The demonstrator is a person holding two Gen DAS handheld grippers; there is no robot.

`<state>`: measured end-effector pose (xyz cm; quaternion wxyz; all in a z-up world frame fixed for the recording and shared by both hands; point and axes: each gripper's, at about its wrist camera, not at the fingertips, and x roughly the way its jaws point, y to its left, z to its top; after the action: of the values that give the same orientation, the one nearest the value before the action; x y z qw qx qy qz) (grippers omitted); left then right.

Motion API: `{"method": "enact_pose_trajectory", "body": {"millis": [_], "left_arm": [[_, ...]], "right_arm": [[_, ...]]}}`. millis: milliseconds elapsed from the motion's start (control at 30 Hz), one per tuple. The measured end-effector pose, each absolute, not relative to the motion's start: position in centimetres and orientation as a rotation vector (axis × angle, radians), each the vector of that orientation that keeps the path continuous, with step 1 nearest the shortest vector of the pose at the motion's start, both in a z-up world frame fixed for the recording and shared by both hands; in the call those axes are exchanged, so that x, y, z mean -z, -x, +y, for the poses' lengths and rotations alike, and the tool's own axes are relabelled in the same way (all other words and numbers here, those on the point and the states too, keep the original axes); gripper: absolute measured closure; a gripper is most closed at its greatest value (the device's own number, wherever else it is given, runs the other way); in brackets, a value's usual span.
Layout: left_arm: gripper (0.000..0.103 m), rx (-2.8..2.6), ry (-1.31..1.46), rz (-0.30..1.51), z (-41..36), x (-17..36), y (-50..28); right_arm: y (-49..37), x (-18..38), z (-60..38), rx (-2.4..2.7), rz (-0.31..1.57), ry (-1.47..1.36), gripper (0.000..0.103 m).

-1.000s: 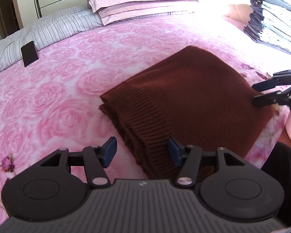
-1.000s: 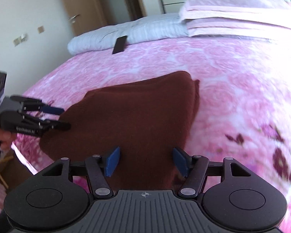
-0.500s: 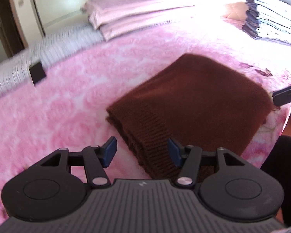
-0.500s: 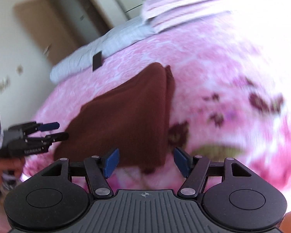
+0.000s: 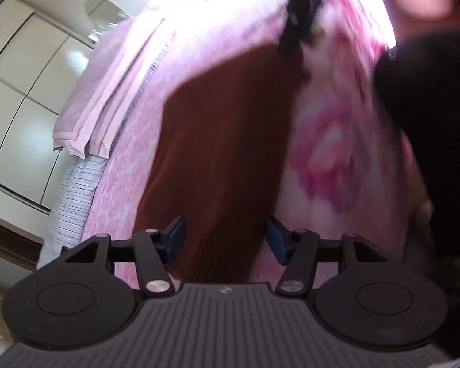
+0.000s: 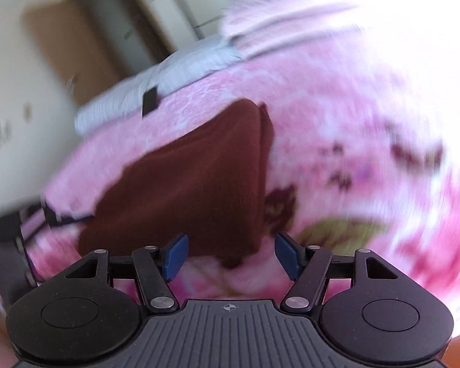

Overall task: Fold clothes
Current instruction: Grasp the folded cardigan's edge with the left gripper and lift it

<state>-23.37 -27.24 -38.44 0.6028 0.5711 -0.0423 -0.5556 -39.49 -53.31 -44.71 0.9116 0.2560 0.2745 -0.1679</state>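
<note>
Brown sweater (image 6: 199, 184) lies folded flat on pink bedspread (image 6: 337, 107); fold looks nearly complete. Left gripper (image 5: 224, 239) at sweater's ribbed end, jaws apart, nothing gripped. Right gripper (image 6: 230, 253) at opposite corner, jaws wide, empty, probably lining up next tuck.

No words, numbers or brand names can be read in either view; both are blurred. The only sign is a small crosshair mark moulded on the ribbed housing just behind the right claw (image 6: 229, 253); the matching mark behind the left claw (image 5: 223, 239) is too faint to make out
</note>
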Motion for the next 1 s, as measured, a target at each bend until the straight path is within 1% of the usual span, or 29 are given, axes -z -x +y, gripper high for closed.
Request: {"method": "enact_pose_trajectory", "body": {"millis": [33,67,100,133,200,333,500,567,633,733,767,800,833,867,933,967,1000], "left_arm": [[0.057,1.269,-1.361,-0.129,-27.2,39.1,23.3],[0.06,1.256,-1.396,-0.165,-27.1,39.7,23.3],[0.07,1.246,-1.425,-0.198,-26.9,40.3,23.2],[0.075,1.238,-1.447,-0.221,-26.6,40.7,23.0],[0.079,1.245,-1.438,-0.242,-26.1,40.8,22.7],[0.081,1.261,-1.37,-0.226,-25.7,39.2,21.7],[0.081,1.277,-1.281,-0.124,-26.4,37.8,21.2],[0.081,1.281,-1.26,-0.106,-26.5,37.5,20.9],[0.081,1.282,-1.256,-0.103,-26.5,37.2,20.8],[0.081,1.271,-1.266,-0.122,-26.4,37.0,20.5],[0.081,1.267,-1.267,-0.125,-26.4,36.9,20.4],[0.081,1.269,-1.264,-0.122,-26.2,36.9,20.4],[0.081,1.274,-1.26,-0.118,-26.1,36.9,20.4],[0.081,1.281,-1.257,-0.115,-26.1,36.9,20.4],[0.082,1.285,-1.263,-0.114,-25.5,37.1,21.1],[0.082,1.285,-1.266,-0.116,-25.3,37.1,21.3],[0.082,1.282,-1.264,-0.12,-25.0,37.0,21.6]], "right_arm": [[39.5,44.7,-53.1,0.327,0.565,-0.521,0.037],[39.6,44.7,-52.9,0.305,0.563,-0.521,0.037],[39.6,44.8,-52.8,0.283,0.561,-0.522,0.037],[39.4,44.8,-52.3,0.283,0.578,-0.464,0.037],[39.0,44.9,-51.4,0.285,0.615,-0.337,0.037],[38.1,45.1,-49.2,0.275,0.674,-0.066,0.037],[36.5,45.8,-45.8,0.208,0.694,0.32,0.037],[35.3,46.5,-44.8,0.207,0.695,0.473,0.037],[34.0,48.2,-43.9,0.208,0.706,0.695,0.037],[32.9,50.5,-43.3,0.173,0.748,0.91,0.037],[32.8,50.9,-43.4,0.162,0.746,0.936,0.037],[32.8,51.1,-43.8,0.158,0.744,0.936,0.039],[32.8,51.2,-44.1,0.156,0.743,0.933,0.055],[32.8,51.4,-44.4,0.156,0.751,0.926,0.06],[33.0,51.5,-44.6,0.157,0.765,0.902,0.07],[33.2,51.3,-44.5,0.158,0.77,0.886,0.073],[33.7,50.6,-44.1,0.16,0.765,0.866,0.073]]}}
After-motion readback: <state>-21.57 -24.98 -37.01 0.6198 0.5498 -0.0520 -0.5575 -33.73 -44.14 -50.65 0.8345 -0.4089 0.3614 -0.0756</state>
